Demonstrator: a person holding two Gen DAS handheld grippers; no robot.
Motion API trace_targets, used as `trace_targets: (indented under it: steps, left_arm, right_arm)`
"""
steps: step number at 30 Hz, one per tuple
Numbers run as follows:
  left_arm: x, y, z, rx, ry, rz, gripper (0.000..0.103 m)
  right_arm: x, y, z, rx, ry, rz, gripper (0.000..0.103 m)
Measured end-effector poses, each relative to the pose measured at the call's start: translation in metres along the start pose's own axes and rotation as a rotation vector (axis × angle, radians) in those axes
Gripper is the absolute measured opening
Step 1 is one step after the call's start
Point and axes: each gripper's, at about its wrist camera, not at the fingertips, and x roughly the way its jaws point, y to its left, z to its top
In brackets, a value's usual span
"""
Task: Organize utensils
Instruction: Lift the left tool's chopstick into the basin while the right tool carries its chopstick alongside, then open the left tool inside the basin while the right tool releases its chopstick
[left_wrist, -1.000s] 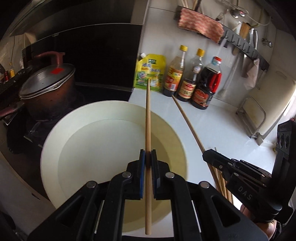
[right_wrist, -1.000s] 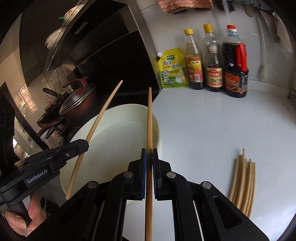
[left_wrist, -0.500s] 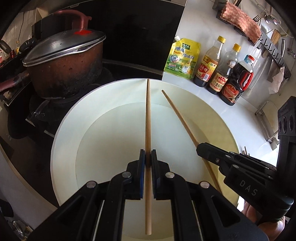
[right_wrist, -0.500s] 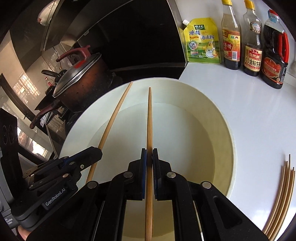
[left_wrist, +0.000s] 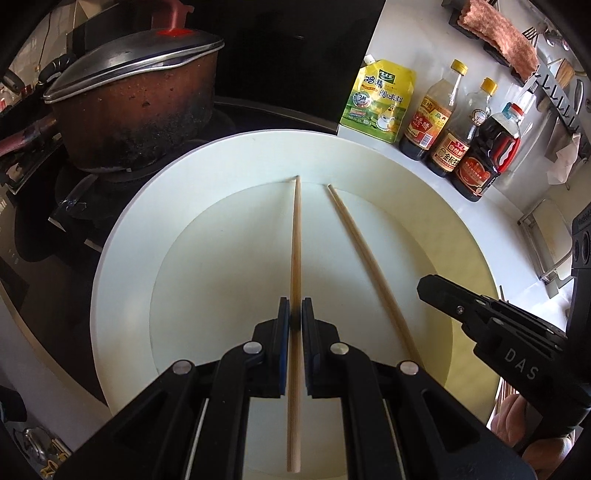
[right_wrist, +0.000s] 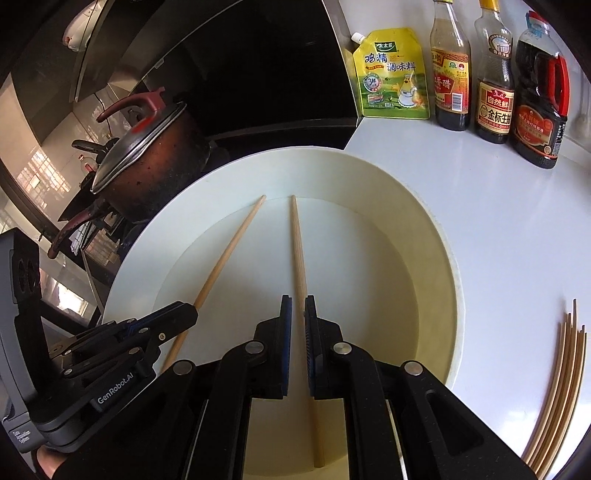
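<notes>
A big white round basin (left_wrist: 122, 236) fills the middle of both views. My left gripper (left_wrist: 295, 310) is shut on a wooden chopstick (left_wrist: 295, 240) that points ahead, its far tip down at the foot of the basin's far wall. My right gripper (right_wrist: 297, 302) is shut on a second chopstick (right_wrist: 298, 251), which lies slightly skewed between the pads, tip at the same far wall. Each gripper shows in the other's view: the right gripper (left_wrist: 421, 286) and the left gripper (right_wrist: 192, 314). The two sticks lie close together, a small gap between their tips.
Several loose chopsticks (right_wrist: 554, 398) lie on the white counter right of the basin. A lidded brown pot (left_wrist: 133, 103) stands on the stove at the left. A yellow seasoning pouch (left_wrist: 380, 99) and three sauce bottles (left_wrist: 450, 140) line the back wall.
Both grippers came forward and down over the basin. The chopstick tips, earlier raised above the rim, now sit low inside against the far wall. The right stick has skewed a little.
</notes>
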Motion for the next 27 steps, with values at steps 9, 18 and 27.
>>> trace_targets:
  steps: [9,18,27]
  left_arm:
    - [-0.011,0.0,-0.004,-0.002,-0.009,0.021,0.008]
    - [-0.03,-0.002,-0.012,0.01,-0.063,0.039,0.055]
    - [-0.049,-0.016,-0.02,0.051,-0.12,0.07,0.078]
  right_arm:
    - [-0.014,0.001,-0.006,-0.008,-0.024,-0.005,0.007]
    - [-0.037,-0.002,-0.019,-0.014,-0.065,-0.012,0.014]
    - [-0.069,-0.014,-0.037,-0.011,-0.126,-0.062,0.019]
